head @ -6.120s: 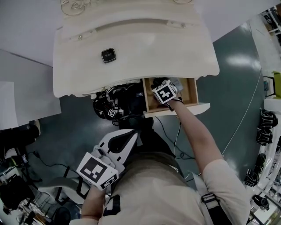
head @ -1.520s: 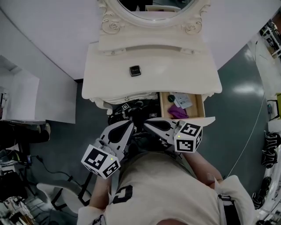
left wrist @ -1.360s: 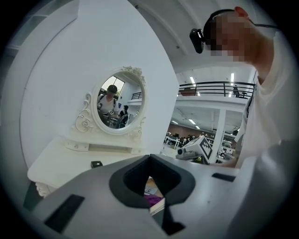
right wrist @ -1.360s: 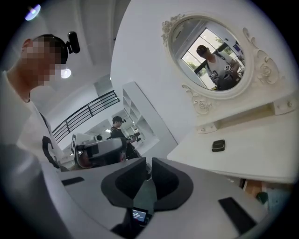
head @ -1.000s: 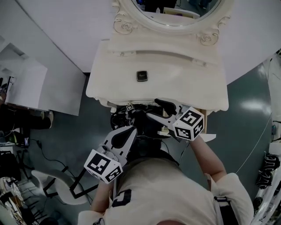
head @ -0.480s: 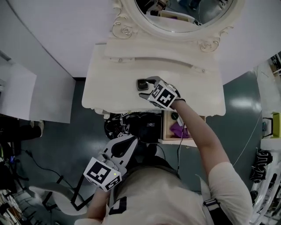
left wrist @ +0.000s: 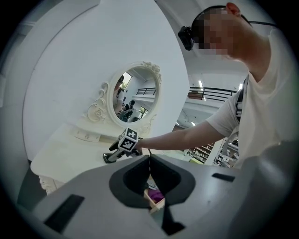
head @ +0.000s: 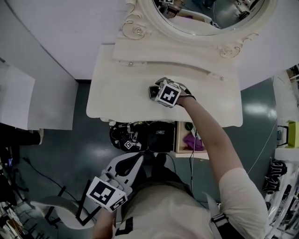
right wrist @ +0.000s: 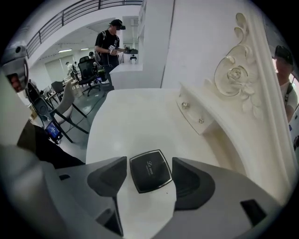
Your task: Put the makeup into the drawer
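A black square makeup compact (head: 152, 91) lies flat on the cream dressing table (head: 117, 93). My right gripper (head: 158, 90) points steeply down over it. In the right gripper view the compact (right wrist: 150, 170) sits between the two jaws, and my right gripper (right wrist: 149, 177) is open; its jaws have just been opening and neither pad touches the case. The drawer (head: 178, 138) at the table's right front stands pulled out, with a purple item (head: 193, 140) inside. My left gripper (head: 139, 159) hangs low near my body, shut and empty, its tips (left wrist: 149, 158) meeting.
An oval mirror (head: 210, 14) in a carved frame rises at the table's back. Dark gear with cables (head: 140, 137) sits under the table, left of the drawer. A white wall panel (head: 18, 98) stands at the left. In the right gripper view, chairs (right wrist: 65, 112) stand beyond the table's end.
My right gripper has gone from in front of the drawer up over the tabletop, tipped downward, and now straddles the compact. My left gripper has drifted a little lower and nearer my body.
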Demonstrator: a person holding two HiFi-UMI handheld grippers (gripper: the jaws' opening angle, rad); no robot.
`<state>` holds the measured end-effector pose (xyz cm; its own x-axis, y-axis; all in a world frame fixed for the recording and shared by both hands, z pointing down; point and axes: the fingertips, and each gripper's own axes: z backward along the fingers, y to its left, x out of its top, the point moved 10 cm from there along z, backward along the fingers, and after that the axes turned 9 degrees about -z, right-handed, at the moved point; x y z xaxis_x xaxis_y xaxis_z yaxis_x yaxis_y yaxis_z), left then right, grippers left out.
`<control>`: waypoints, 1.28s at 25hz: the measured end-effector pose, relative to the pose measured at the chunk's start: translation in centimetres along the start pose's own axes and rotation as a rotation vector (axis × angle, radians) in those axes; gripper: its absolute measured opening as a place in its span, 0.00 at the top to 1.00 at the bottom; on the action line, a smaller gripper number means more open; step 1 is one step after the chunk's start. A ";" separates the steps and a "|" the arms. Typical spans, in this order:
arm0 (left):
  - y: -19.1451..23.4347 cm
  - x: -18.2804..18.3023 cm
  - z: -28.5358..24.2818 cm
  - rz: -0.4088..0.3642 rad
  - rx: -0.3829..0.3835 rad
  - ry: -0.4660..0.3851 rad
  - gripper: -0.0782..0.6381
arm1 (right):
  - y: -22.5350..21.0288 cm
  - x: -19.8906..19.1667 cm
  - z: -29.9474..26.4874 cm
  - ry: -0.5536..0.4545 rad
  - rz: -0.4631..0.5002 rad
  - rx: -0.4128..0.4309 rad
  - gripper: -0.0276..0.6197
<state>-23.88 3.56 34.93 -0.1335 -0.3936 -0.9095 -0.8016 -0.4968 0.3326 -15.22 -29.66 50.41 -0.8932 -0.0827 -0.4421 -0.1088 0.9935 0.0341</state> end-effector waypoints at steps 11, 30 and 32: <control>0.2 -0.3 -0.8 0.024 0.019 0.018 0.81 | -1.6 -0.4 -2.5 0.076 -0.039 0.095 0.52; -0.6 0.7 0.3 -0.008 0.046 0.002 0.81 | -0.5 -1.9 -1.4 0.003 -0.238 0.063 0.52; -0.7 1.0 0.3 -0.014 0.036 -0.003 0.81 | -0.1 -2.1 -0.3 -0.019 -0.241 0.046 0.52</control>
<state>-23.62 3.77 33.75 -0.1233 -0.3846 -0.9148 -0.8236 -0.4746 0.3105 -13.49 -29.63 51.57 -0.8356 -0.3168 -0.4489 -0.2973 0.9478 -0.1154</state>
